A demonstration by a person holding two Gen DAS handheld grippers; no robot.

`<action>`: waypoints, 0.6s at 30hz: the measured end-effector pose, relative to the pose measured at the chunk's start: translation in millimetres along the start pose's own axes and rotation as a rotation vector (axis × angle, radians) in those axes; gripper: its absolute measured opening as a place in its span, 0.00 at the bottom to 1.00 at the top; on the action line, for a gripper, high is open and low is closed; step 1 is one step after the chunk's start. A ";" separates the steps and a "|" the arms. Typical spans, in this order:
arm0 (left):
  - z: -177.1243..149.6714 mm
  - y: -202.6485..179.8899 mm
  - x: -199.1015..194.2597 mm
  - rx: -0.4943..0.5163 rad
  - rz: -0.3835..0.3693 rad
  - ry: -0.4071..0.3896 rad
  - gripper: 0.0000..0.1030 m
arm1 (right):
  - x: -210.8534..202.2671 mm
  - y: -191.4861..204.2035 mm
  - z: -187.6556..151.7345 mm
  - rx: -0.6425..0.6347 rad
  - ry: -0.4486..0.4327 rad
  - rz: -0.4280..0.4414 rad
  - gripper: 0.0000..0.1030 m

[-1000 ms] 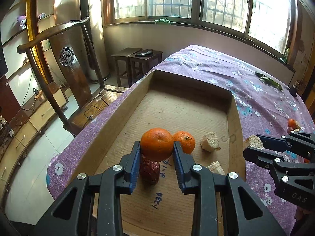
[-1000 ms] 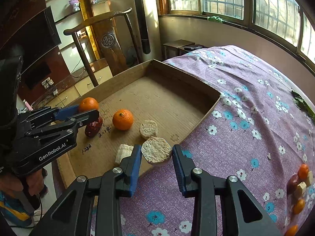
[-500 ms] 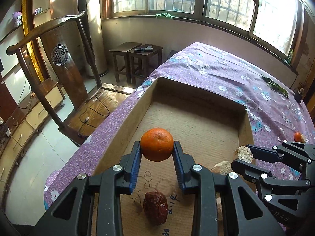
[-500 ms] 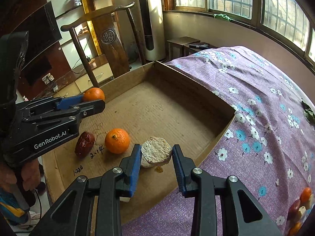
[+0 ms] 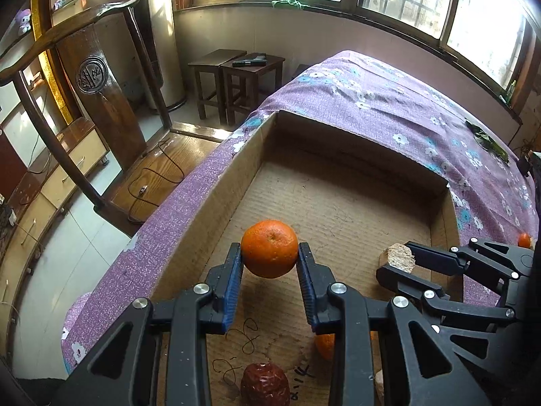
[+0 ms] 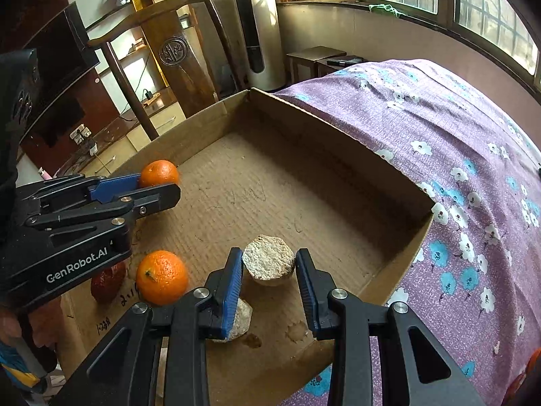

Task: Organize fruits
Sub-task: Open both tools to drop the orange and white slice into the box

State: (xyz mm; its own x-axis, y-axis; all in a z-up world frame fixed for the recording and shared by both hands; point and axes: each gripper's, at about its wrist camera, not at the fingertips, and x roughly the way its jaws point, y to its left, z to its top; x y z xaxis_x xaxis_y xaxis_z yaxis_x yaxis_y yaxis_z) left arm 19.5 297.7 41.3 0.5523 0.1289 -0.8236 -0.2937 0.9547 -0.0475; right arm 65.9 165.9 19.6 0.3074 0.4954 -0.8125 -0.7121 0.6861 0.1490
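The left gripper (image 5: 269,260) clamps an orange (image 5: 269,248) at frame centre, held above the floor of the cardboard box (image 5: 341,203). The right gripper (image 6: 268,269) pinches a pale rough chunk (image 6: 268,264) over the box's lower middle. Already lying inside are a second orange (image 6: 161,282), a dark red date (image 6: 106,284) and another pale chunk (image 6: 241,318). More fruit (image 6: 524,372) waits on the purple cloth (image 6: 456,135) at lower right, so sorting looks partly done. The left gripper's side reads "GenRobot.AI"; the handwriting on the box floor isn't clearly legible.

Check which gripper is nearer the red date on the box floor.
Left. The red date lies just below and behind the left gripper, which holds an orange. The right gripper, shut on a pale chunk, sits further off, past the loose orange.
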 end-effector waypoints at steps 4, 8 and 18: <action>0.1 -0.5 3.1 -0.003 -0.002 0.019 0.31 | 5.4 -2.0 0.6 0.011 0.005 0.007 0.35; -1.5 -1.3 5.4 -0.005 -0.012 0.044 0.32 | 5.6 -0.4 0.7 0.004 0.006 -0.005 0.35; -5.2 2.1 -3.5 -0.034 -0.032 0.029 0.64 | -29.8 -8.3 -12.2 0.061 -0.053 0.007 0.51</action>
State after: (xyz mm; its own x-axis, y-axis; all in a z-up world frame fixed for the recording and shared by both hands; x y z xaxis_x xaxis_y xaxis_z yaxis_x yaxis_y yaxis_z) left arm 12.9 297.9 41.2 0.5392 0.0902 -0.8374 -0.3032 0.9484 -0.0931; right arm 55.0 139.0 35.7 0.3366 0.5266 -0.7806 -0.6752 0.7129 0.1897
